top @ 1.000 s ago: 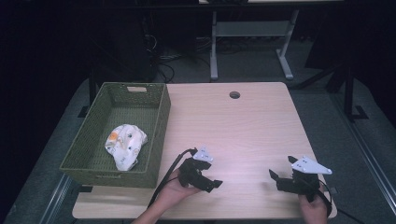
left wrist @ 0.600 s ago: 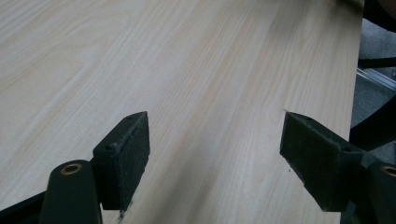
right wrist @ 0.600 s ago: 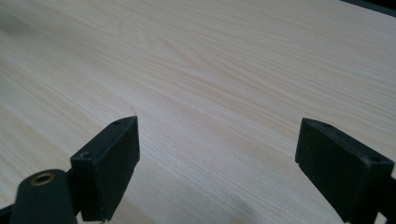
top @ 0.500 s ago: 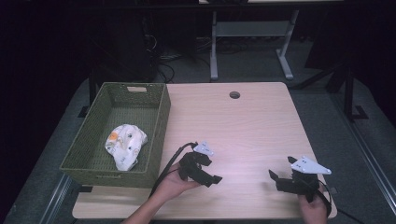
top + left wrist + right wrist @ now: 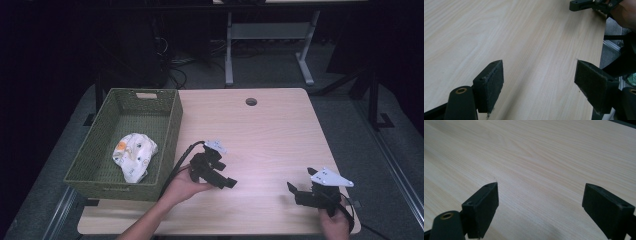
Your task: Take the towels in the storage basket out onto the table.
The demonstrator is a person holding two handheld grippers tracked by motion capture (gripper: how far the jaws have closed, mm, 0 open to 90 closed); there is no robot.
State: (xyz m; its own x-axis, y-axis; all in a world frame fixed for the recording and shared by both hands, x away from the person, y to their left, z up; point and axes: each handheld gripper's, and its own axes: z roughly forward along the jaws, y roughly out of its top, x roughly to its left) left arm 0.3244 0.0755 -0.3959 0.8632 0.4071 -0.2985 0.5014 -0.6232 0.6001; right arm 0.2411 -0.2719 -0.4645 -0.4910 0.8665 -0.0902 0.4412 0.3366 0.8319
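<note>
Resting near the table's (image 5: 270, 130) front edge, right gripper (image 5: 300, 192) sits low at the front right corner, jaws spread wide, nothing between them; right gripper view shows bare wood between its pads (image 5: 482, 207). Left gripper (image 5: 227, 182) is held in the left hand (image 5: 182, 187) a bit farther in, left of centre, pointing right, jaws also wide apart and empty, pads (image 5: 490, 83) over bare tabletop. Both grippers well apart. Cloth (image 5: 134, 155), white with small prints, lies crumpled inside the green basket (image 5: 170, 125) at the table's left, just beyond the left hand, untouched. Round hole (image 5: 251, 101) at far edge.
</note>
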